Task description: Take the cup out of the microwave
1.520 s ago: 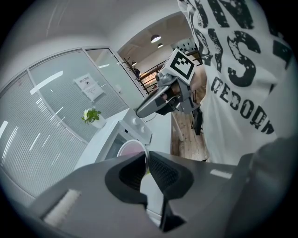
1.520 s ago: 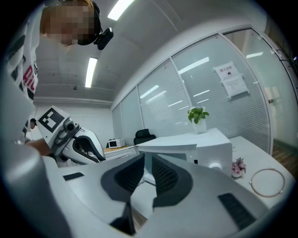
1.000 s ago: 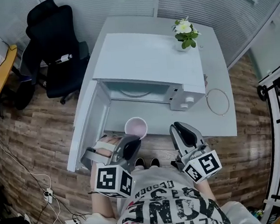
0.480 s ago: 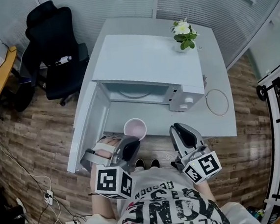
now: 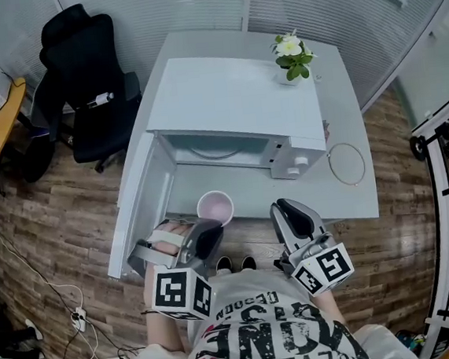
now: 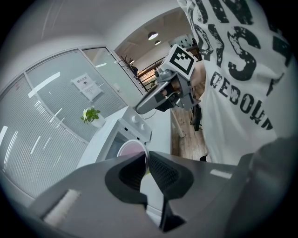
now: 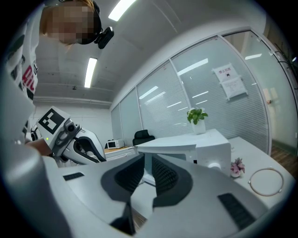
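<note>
A white cup with a pink inside (image 5: 215, 206) is outside the white microwave (image 5: 233, 103), over the table's front strip in front of the open cavity. My left gripper (image 5: 213, 229) is shut on the cup's near wall. In the left gripper view the thin rim of the cup (image 6: 132, 149) is pinched between the left gripper's (image 6: 146, 158) pads. Whether the cup rests on the table I cannot tell. My right gripper (image 5: 282, 207) hovers at the table's front edge, right of the cup. In the right gripper view it (image 7: 148, 169) stands open by a narrow gap, holding nothing.
The microwave door (image 5: 136, 207) is swung open to the left. A potted plant (image 5: 291, 54) stands on the microwave's far right corner. A thin wire ring (image 5: 348, 163) lies on the table (image 5: 342, 92) at the right. A black office chair (image 5: 88, 77) stands at the left.
</note>
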Tool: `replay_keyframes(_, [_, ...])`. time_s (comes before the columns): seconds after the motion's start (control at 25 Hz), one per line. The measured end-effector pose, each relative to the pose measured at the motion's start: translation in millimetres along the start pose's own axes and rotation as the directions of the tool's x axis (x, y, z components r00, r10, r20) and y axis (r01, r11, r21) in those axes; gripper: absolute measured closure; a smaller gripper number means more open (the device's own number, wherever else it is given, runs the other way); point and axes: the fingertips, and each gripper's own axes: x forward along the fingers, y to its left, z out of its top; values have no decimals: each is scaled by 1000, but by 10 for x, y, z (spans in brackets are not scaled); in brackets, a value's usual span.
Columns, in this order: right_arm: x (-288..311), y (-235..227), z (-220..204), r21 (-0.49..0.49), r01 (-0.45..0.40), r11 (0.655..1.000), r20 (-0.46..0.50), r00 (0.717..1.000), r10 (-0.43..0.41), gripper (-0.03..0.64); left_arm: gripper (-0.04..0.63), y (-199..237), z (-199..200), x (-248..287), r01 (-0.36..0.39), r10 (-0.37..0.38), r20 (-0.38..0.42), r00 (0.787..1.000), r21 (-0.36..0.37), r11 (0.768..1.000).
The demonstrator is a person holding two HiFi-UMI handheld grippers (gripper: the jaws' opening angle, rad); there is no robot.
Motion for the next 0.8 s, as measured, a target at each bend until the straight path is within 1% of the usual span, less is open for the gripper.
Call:
replay_keyframes(0.36, [-21,21,-29,1,-5,1000,-4,1000,5,557,559,-41,-6,16,6,-6,-2,1000,16,1000])
replay_keyframes(0.8, [-39,25,-13,-8,-5,1000,-2,1000,5,557,560,-31,5,1,3,-3,-4,1000,19,1000])
